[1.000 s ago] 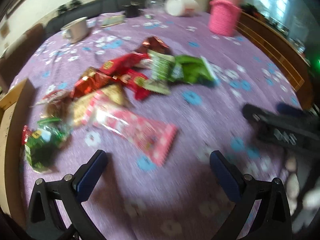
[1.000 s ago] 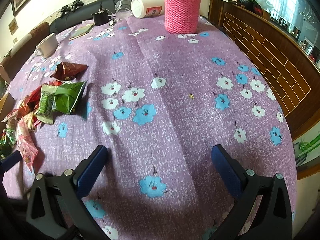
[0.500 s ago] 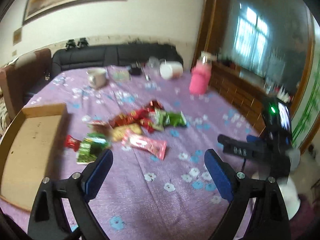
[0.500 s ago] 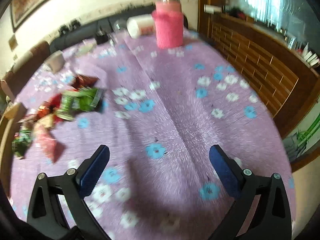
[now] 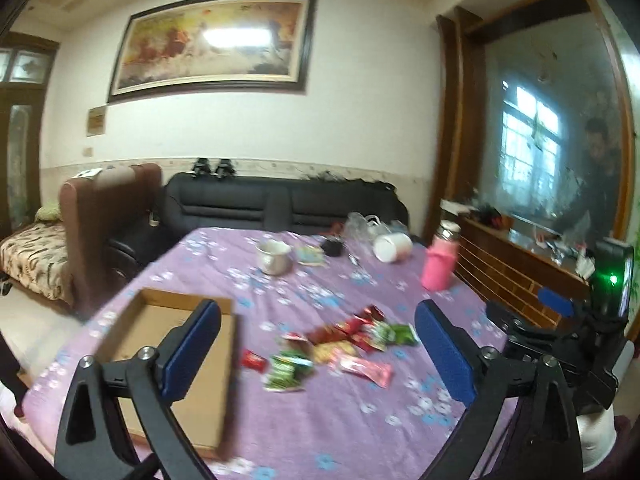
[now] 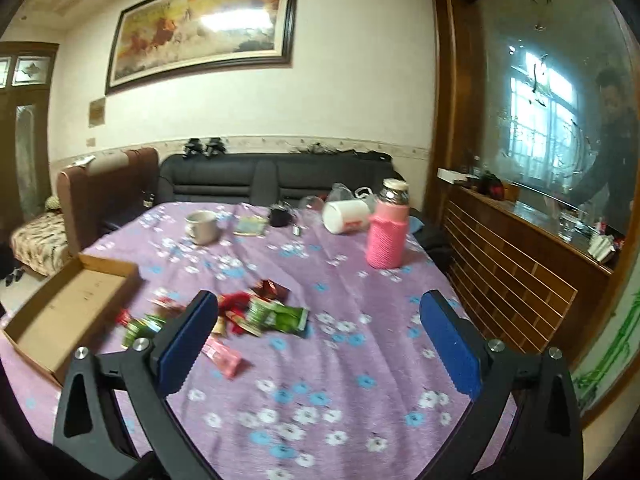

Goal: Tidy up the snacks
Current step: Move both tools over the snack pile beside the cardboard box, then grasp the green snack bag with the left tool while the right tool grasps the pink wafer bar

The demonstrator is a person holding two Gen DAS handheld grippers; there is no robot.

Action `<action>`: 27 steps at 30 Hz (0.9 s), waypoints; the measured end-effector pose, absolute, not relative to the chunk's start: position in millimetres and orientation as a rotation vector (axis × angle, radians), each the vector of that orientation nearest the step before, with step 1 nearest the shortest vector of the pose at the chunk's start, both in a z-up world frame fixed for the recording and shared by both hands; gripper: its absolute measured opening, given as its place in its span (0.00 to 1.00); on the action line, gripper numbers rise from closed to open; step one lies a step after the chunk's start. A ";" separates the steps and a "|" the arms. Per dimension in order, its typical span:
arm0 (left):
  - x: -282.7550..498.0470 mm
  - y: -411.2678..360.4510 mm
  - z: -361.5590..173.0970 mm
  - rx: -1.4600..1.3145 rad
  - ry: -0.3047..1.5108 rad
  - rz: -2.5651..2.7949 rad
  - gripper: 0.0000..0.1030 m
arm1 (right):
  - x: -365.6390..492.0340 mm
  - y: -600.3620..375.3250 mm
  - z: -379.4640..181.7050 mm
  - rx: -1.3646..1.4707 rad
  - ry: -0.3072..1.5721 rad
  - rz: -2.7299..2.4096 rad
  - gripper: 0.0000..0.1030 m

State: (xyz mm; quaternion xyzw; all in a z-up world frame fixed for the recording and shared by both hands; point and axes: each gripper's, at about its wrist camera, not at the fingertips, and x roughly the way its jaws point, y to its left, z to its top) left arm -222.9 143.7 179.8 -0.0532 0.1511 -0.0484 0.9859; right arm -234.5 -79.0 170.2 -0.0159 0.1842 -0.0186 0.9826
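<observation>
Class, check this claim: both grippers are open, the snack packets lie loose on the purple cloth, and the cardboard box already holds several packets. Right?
Not quite. The cardboard box holds no packets, as the right wrist view shows. The rest stands: the left gripper and right gripper are open, and the snack packets lie loose on the purple cloth.

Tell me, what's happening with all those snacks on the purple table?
A person holds a gripper in each hand. The left gripper and right gripper are both open and hold nothing, raised above the table. The snack packets lie in a loose pile on the purple tablecloth, beside an open cardboard box with nothing visible inside.
</observation>
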 end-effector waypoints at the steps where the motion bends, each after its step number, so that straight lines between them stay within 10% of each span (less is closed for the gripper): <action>1: -220.0 156.7 181.8 -0.126 0.297 -0.081 0.97 | -233.7 -78.6 171.9 -0.024 0.374 -0.016 0.98; 12: -172.1 201.2 113.8 -0.232 0.485 -0.046 0.96 | -181.5 -73.9 115.9 0.029 0.642 0.216 0.99; 18: -144.5 166.2 70.0 -0.168 0.660 -0.224 0.56 | -132.5 -44.1 73.8 -0.048 0.768 0.357 0.85; 27: -98.1 140.4 41.3 -0.088 0.815 -0.215 0.57 | -82.2 -24.2 36.3 -0.049 0.874 0.449 0.81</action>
